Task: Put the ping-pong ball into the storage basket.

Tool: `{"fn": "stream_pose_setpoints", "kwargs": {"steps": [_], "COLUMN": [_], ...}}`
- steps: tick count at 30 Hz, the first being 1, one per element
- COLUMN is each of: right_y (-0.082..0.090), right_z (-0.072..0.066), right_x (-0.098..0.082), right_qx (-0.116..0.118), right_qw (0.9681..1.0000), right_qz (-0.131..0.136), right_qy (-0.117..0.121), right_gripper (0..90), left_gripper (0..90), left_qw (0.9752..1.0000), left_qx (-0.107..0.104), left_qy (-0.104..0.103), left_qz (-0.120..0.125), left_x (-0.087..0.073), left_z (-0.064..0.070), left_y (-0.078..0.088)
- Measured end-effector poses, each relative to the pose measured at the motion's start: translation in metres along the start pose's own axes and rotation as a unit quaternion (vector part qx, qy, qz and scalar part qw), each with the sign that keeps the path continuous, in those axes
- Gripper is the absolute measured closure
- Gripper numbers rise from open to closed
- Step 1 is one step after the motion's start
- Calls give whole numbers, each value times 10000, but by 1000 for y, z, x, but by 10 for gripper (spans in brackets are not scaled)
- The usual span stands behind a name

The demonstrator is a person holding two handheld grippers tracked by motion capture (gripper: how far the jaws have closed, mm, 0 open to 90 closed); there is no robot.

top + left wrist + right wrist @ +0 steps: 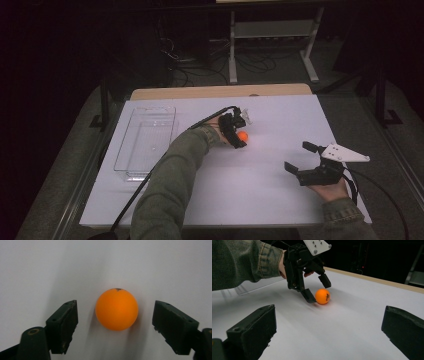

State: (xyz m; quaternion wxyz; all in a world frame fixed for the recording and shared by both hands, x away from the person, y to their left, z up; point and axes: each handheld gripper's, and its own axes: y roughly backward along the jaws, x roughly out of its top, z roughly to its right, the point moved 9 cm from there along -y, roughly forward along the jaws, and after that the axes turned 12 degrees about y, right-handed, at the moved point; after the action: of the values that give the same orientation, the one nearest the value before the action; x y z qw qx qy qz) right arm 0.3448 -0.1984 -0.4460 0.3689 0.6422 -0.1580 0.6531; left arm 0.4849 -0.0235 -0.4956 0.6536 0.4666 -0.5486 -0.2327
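Left tongs (pixel 115 322) wide around orange ball (pixel 116 309)

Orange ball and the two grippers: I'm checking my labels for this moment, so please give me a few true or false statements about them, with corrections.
1. The small round orange ball lies between the open jaws of the left gripper, with a gap on each side. True.
2. The orange ball sits inside the clear plastic rectangular tray. False: it rests on the white table, right of the tray.
3. The right gripper is clamped on the ball. False: its jaws are open and hold nothing, and it is well apart from the ball.
4. The ball bears a small dark mark. True.
5. The left gripper has lifted the ball off the table. False: the ball lies on the surface.
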Motion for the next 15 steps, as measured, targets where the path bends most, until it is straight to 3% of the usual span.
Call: {"fn": "stream_pose_setpoints", "kwargs": {"steps": [4,15], "right_y": [0,0], "right_z": [0,0], "right_x": [0,0], "right_qx": [-3,12], "right_qw": [10000,10000], "right_qz": [-1,-9], "right_qy": [0,12], "right_gripper": [0,0], "left_gripper": [265,369], "left_qw": [9999,10000], "left_qx": [-54,11], "left_qy": [87,55], "left_qz": [20,7], "left_x": [0,0], "left_z": [0,-1], "left_y": [-1,-4]}}
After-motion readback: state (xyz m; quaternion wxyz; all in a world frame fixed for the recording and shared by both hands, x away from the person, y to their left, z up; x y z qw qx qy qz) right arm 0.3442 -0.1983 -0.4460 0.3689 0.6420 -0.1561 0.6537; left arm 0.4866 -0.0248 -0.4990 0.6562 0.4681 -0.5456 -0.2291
